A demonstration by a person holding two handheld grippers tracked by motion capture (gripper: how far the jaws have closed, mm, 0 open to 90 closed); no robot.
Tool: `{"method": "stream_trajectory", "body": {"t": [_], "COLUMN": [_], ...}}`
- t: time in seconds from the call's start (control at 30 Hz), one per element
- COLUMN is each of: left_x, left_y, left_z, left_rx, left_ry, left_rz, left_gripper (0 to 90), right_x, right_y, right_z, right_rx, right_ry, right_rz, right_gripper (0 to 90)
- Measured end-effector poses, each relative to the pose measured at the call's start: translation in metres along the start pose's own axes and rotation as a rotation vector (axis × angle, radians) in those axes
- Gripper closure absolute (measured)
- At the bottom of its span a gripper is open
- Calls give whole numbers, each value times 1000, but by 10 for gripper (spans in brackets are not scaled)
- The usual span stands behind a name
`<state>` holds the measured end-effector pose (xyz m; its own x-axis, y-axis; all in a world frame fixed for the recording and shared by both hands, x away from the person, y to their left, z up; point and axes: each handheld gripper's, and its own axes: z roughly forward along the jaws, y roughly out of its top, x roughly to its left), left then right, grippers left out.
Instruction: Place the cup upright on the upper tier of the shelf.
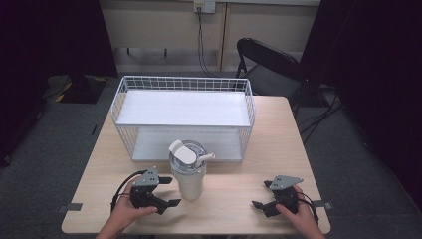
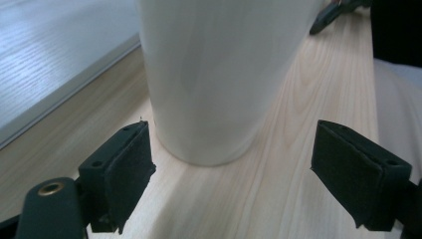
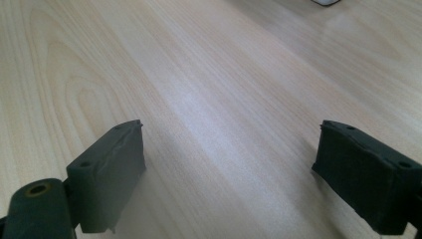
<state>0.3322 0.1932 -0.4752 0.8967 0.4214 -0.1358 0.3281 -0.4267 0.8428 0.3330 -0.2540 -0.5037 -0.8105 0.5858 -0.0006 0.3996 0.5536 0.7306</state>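
A dark room rings my light wooden bench (image 1: 249, 191), with a folding chair (image 1: 268, 64) past its far right corner. I have my left hand (image 1: 124, 211) coming in over the near edge, left of centre, holding the left gripper (image 1: 169, 191) low and pointed right. Its jaws are spread wide and hold nothing. In the left gripper view the white tumbler (image 2: 219, 74) stands just beyond the pads (image 2: 127, 169), apart from both, upright on the wood.

From the high view the tumbler (image 1: 189, 172) sits near the middle of the bench, its lid flipped up, just in front of the white wire basket (image 1: 184, 117) that takes up the far half.

My right hand (image 1: 298, 216) rests by the near right corner, and the right gripper (image 1: 263, 194) points left, jaws wide apart and empty. Bare wood (image 3: 209, 99) lies ahead of it, an open stretch along the near edge between the right gripper and the tumbler.
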Motion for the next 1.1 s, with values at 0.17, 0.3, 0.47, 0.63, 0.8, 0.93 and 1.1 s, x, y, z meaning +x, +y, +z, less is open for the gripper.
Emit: {"method": "stream_trajectory", "body": {"t": [0.17, 0.3, 0.47, 0.63, 0.8, 0.93, 1.1], "left_x": [1, 0, 2, 5, 4, 3, 4], "left_y": [7, 13, 18, 20, 23, 25, 28], "left_z": [5, 11, 11, 15, 21, 23, 28], "left_rx": [-24, -47, -84, -116, -139, -167, -185], "left_ry": [0, -5, 0, 4, 5, 9, 10], "left_rz": [19, 14, 3, 14, 17, 16, 32], "left_gripper": [160, 155, 158, 151, 119, 99, 85], "right_x": [0, 0, 0, 0, 0, 0, 0], "right_y": [0, 0, 0, 0, 0, 0, 0], "right_z": [0, 0, 0, 0, 0, 0, 0], "right_rx": [0, 0, 0, 0, 0, 0, 0], "right_ry": [0, 0, 0, 0, 0, 0, 0], "right_rz": [0, 0, 0, 0, 1, 0, 1], "right_gripper": [115, 115, 115, 115, 114, 114, 113]}}
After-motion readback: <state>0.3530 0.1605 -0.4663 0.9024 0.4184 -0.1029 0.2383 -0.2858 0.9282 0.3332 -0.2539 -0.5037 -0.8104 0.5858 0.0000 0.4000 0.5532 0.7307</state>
